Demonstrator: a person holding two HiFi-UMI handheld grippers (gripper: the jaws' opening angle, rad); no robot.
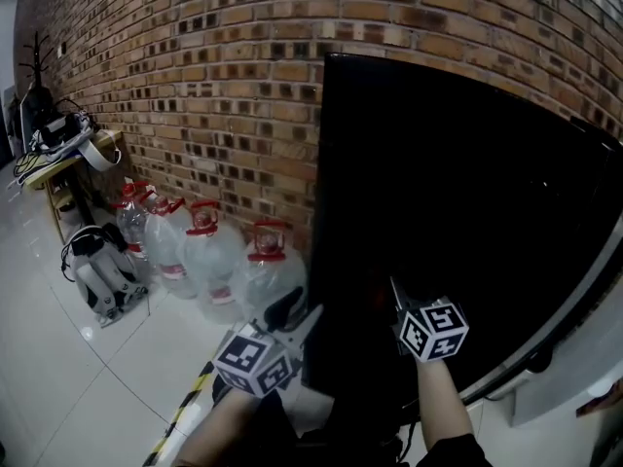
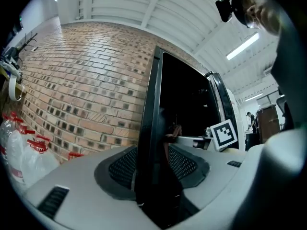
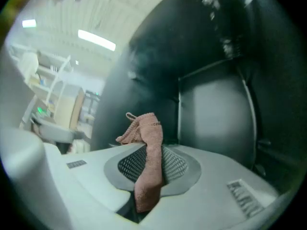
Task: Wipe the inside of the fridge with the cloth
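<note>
Right gripper [image 3: 151, 169] pinching cloth [image 3: 150, 138] | left gripper [image 2: 152, 169] clamped on fridge door [image 2: 147, 109] edge

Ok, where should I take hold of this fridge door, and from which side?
Grip the fridge door by its thin upright edge nearest the water bottles, coming edge-on, one jaw on each face. The panel is flat with no handle visible, and the left gripper is clamped right there.
</note>
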